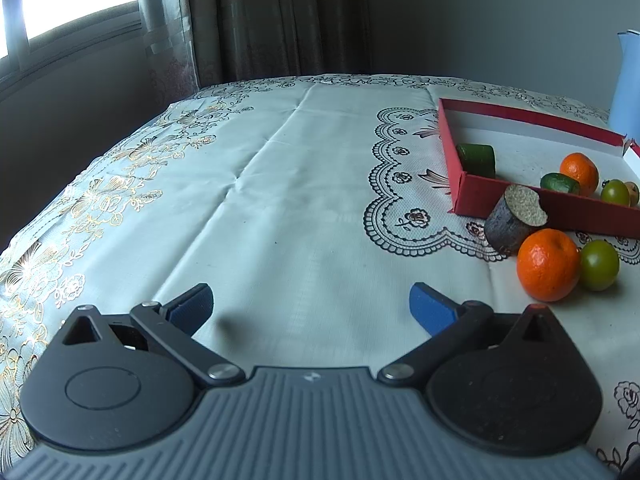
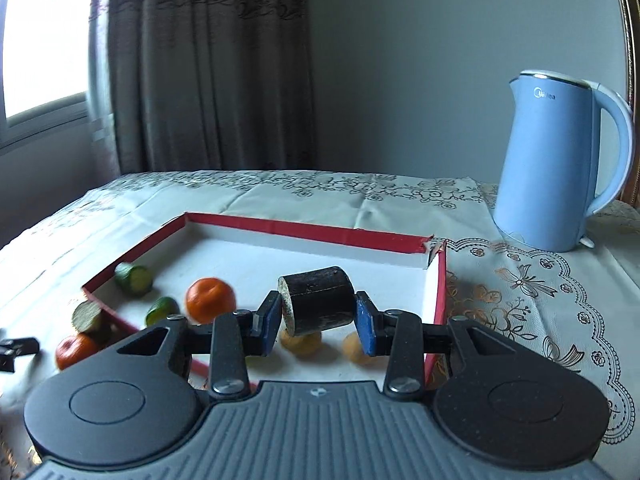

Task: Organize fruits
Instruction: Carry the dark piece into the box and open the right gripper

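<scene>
Sugarcane piece [image 2: 318,300] is clamped between the right gripper's [image 2: 318,314] pads, held above the red box [image 2: 436,300] near its front edge. Placement inside is judged next, calling for a lowering onto bare floor clear of the orange [image 2: 210,298]. The left gripper [image 1: 310,306] is held wide open and empty over the tablecloth [image 1: 280,184].

Counted across both views. Oranges: two, one in the box [image 2: 208,298], one outside it [image 1: 548,265]. Dark cane pieces: two, one held over the box [image 2: 318,300], one on the cloth [image 1: 516,218]. Cucumber pieces: two [image 1: 477,159] [image 1: 560,183]. Green round fruits: two [image 1: 599,265] [image 1: 615,192]. Small yellow fruits: two [image 2: 301,342] [image 2: 354,347]. Box [image 2: 304,229]: one. Kettle [image 2: 556,160]: one.
</scene>
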Demonstrator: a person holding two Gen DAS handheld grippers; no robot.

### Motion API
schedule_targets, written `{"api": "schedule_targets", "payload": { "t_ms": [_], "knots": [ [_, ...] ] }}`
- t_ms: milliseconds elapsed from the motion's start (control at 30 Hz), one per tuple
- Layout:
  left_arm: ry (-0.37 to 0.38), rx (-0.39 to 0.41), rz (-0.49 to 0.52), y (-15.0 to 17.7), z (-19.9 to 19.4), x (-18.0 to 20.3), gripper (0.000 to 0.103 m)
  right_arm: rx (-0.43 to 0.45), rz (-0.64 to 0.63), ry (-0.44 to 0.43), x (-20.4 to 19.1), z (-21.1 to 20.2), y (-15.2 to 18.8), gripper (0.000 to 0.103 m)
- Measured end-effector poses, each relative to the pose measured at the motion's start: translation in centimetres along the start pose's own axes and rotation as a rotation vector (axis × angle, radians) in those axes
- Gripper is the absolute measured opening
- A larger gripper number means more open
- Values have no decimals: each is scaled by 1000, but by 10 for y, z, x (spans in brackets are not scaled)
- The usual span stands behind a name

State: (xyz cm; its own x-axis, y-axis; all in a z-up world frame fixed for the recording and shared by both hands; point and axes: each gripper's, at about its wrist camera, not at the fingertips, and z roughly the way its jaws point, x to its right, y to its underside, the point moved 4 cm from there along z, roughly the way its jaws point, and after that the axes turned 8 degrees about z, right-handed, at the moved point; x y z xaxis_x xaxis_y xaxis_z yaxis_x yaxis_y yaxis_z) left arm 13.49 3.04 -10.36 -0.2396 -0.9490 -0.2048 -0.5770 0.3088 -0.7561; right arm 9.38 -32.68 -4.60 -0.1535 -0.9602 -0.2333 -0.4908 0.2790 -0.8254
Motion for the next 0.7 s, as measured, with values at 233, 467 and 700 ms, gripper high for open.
{"api": "schedule_targets", "payload": {
  "t_ms": [233, 467, 700],
  "knots": [
    [4, -2, -6, 1, 0, -1, 103, -15, -1, 72, 2, 36, -3, 38],
    [9, -5, -14, 1, 1, -2, 103, -59, -14, 109, 1, 64, -2, 38],
    [15, -8, -22, 1, 2, -3, 103, -100, 11, 129, 5, 76, 4, 40]
  ]
}}
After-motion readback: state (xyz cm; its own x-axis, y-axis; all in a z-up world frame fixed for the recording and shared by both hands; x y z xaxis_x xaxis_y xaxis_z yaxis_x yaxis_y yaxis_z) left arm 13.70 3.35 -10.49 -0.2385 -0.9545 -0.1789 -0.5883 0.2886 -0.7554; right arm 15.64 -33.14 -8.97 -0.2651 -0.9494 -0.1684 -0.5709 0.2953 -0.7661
